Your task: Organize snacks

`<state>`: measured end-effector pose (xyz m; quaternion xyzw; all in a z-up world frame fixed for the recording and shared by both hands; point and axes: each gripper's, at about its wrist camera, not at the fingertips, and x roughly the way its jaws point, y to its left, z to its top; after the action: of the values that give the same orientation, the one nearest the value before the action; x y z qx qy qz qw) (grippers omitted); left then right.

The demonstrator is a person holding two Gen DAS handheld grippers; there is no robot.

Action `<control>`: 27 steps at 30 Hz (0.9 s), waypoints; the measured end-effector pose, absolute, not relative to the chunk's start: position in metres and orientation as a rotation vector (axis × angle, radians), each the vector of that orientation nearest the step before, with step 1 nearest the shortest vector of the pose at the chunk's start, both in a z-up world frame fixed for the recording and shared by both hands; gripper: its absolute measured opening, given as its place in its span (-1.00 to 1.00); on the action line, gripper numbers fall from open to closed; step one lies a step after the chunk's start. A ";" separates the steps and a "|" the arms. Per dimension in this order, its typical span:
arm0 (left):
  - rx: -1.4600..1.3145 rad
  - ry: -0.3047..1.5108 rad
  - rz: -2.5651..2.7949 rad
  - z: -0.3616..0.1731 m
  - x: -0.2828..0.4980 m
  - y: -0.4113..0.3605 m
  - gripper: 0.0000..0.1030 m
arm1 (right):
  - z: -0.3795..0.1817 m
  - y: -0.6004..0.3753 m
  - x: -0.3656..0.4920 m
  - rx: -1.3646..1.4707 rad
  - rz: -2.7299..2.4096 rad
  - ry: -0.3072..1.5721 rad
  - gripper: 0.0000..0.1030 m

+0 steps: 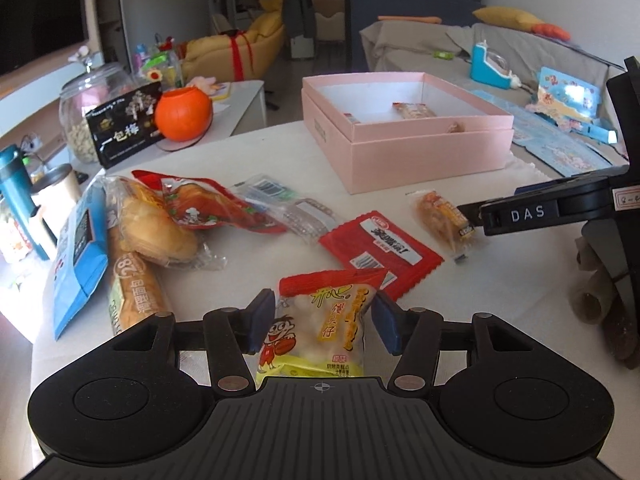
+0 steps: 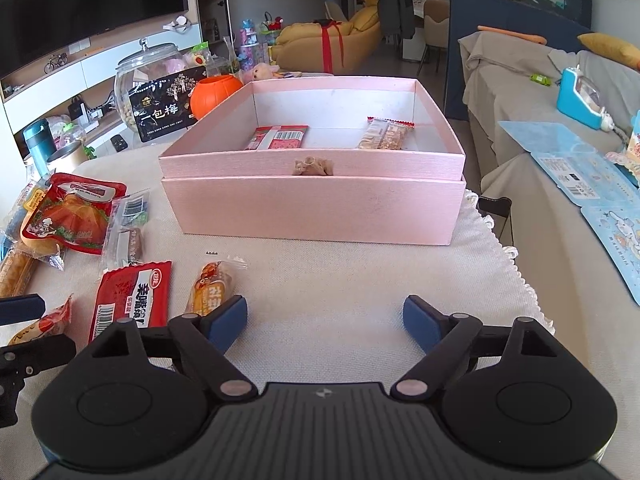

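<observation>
Left wrist view:
- A yellow snack bag [image 1: 320, 328] with a red top is clamped between the blue pads [image 1: 262, 320] of the left gripper [image 1: 320, 322], its lower end reaching back to the gripper body.
- A flat red packet [image 1: 380, 246] is seen on the white cloth [image 1: 280, 152] just beyond the bag, and a small clear-wrapped cake [image 1: 442, 216] to its right.
- The cake is nearly touched by the tip of the right gripper [image 1: 472, 214], which enters from the right edge.
- To the left, five more items are heaped: a bun [image 1: 156, 224], a red meat pouch [image 1: 208, 204], a clear barcode pack [image 1: 280, 204], a long bread [image 1: 132, 292] and a blue bag [image 1: 76, 256].
- The pink box [image 1: 400, 152] is set at the far side of the cloth, open, with one wrapped snack visible inside.
- A jar [image 1: 92, 108], a black pouch [image 1: 124, 128] and an orange ball [image 1: 183, 114] are lined up behind the heap.

Right wrist view:
- The right gripper [image 2: 324, 318] is held wide apart over bare cloth [image 2: 320, 280], with nothing between its pads [image 2: 230, 314].
- The cake [image 2: 212, 284] lies just beside the left pad, and the red packet [image 2: 132, 300] next to it.
- The pink box [image 2: 316, 208] stands straight ahead, nothing in between; two packs are counted inside, a red one [image 2: 280, 138] and a pale bar [image 2: 386, 134].
- The held bag [image 2: 44, 326] is glimpsed at the left edge beside the left gripper [image 2: 24, 344].
</observation>
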<state>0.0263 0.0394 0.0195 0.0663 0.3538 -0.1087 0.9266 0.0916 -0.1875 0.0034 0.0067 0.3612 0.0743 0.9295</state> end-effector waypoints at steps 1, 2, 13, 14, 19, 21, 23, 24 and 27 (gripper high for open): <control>0.129 0.732 -0.225 0.020 0.026 0.041 0.15 | 0.003 -0.188 0.092 0.014 0.152 0.740 0.67; 0.116 0.735 -0.234 0.021 0.025 0.043 0.14 | 0.003 -0.187 0.092 0.014 0.153 0.740 0.68; 0.136 0.791 -0.381 0.019 0.021 0.031 0.25 | 0.004 -0.184 0.092 -0.007 0.162 0.747 0.75; 0.113 0.796 -0.401 0.021 0.021 0.033 0.25 | 0.003 -0.184 0.092 -0.008 0.161 0.747 0.75; 0.115 0.751 -0.414 0.035 0.011 0.036 0.21 | 0.004 -0.184 0.092 -0.007 0.162 0.747 0.76; 0.180 0.773 -0.394 0.033 0.010 0.033 0.22 | 0.004 -0.184 0.092 -0.008 0.161 0.747 0.76; 0.209 0.793 -0.385 0.028 0.013 0.033 0.29 | 0.003 -0.184 0.092 -0.009 0.161 0.747 0.76; 0.198 0.798 -0.389 0.028 0.015 0.035 0.29 | 0.003 -0.184 0.092 -0.009 0.161 0.747 0.76; 0.197 0.803 -0.388 0.029 0.019 0.035 0.28 | 0.003 -0.184 0.092 -0.009 0.162 0.747 0.76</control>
<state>0.0192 0.0351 0.0288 0.0953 0.3877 -0.1871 0.8975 0.0920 -0.1838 0.0034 -0.0044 0.3646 0.0788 0.9278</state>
